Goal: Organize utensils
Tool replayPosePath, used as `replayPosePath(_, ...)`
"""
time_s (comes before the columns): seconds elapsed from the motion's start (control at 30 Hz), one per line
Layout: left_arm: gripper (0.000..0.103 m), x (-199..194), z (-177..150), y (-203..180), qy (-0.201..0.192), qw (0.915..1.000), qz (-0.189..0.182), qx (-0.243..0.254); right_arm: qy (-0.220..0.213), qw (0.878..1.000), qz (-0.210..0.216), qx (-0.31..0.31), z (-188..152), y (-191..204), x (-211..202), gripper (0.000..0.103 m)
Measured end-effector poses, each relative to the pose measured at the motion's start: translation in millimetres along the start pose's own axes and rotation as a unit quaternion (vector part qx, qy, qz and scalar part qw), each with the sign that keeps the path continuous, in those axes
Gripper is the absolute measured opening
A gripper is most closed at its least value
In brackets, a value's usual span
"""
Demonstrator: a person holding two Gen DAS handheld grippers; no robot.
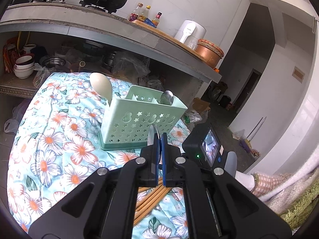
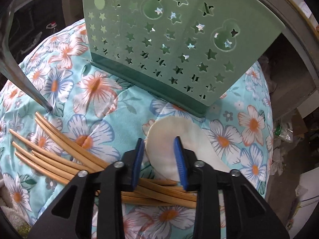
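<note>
Risks: metal spoon (image 1: 153, 137) pinched edge-on in left claw (image 1: 159, 155), apt to slip or catch the rim of green holder (image 1: 137, 119) standing on soft flowered quilt (image 1: 59, 139); holder liable to tip. Right claw (image 2: 160, 160) spread over white spoon (image 2: 169, 139) beside bamboo chopsticks (image 2: 59, 155), likely to snag those. Holder already carrying two spoons. Writing: none legible.

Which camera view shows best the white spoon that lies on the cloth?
The right wrist view: the white spoon lies flat between the open fingers of the right gripper, before the holder. The left wrist view does not show it; its gripper body covers that area.
</note>
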State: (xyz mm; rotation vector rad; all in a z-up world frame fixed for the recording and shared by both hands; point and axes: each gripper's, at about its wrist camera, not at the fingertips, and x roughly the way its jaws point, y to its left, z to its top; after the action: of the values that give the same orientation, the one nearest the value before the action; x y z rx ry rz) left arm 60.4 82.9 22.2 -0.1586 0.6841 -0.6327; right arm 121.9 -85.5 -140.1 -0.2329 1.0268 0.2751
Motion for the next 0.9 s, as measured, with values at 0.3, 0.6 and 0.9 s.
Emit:
replayPosePath(0.3,0.002,-1,3,0,-0.007,0.9998,0.019,0.002,-0.068,0.997,-0.010,0.015,14,0,-39,0.005)
replayPosePath(0.6,0.002,-6,6,6,-0.022,0.9988,0.043,-0.010,-0.147,0.978,0.085,0.123,23,-62,-104,0.003)
replayPosePath(0.9,0.001,-17,18,2,-0.046,0.9971,0.061,-0.008,-0.226,0.940,0.164,0.196,19,-120,-152,0.003)
